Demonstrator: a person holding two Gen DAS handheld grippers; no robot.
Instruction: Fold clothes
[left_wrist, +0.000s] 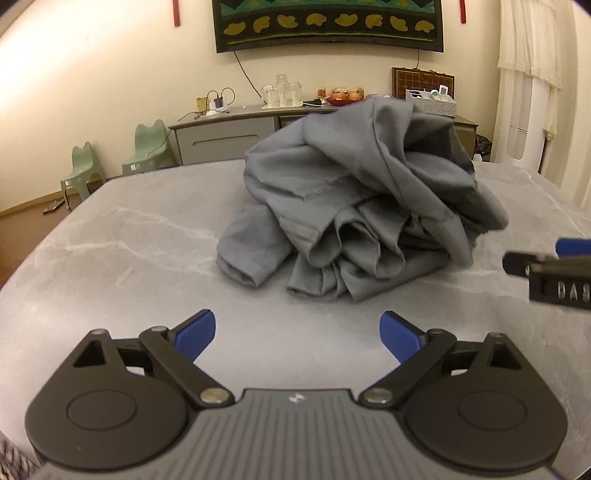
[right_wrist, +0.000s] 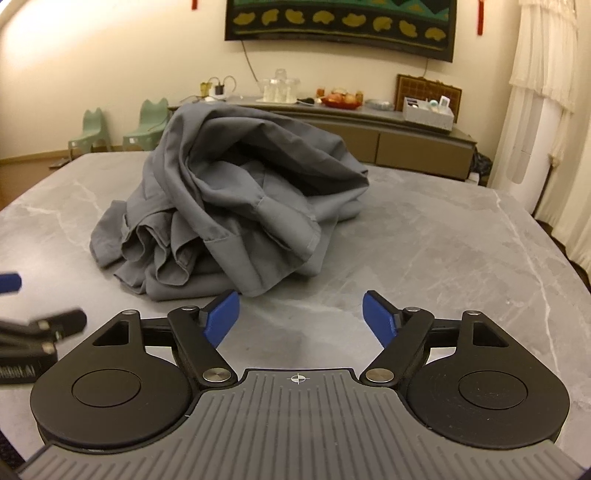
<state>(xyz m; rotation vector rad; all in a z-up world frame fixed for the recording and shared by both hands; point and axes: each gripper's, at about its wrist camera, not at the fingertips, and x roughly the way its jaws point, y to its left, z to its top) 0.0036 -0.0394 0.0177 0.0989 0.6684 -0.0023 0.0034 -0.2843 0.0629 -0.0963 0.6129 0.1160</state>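
Both tools sit short of the work with nothing held: my left gripper (left_wrist: 297, 334) has its jaws spread wide over bare table, and my right gripper (right_wrist: 301, 317) is also spread, a little less so, its left pad (right_wrist: 223, 314) just short of the nearest cloth. The task's thing, a grey garment (left_wrist: 354, 206), lies in a crumpled heap near the middle of the grey marble table (left_wrist: 110, 240), closer to the far side than to me; what looks like a sleeve or cuff trails toward the near left in the left view. Main risk as I judge it: the heap is many layers deep, so a pinch at the near hem could catch several folds at once and lift the whole bundle instead of one edge. A second risk is the two tools meeting, since each shows at the edge of the other's view, close alongside. Dragging cloth on this smooth top could also slide the heap away from me. Open room is good: bare table to the left, the right and the near side of the heap. The far table edge lies behind it, with small green chairs (left_wrist: 144, 147) and a sideboard (left_wrist: 225, 133) well beyond.
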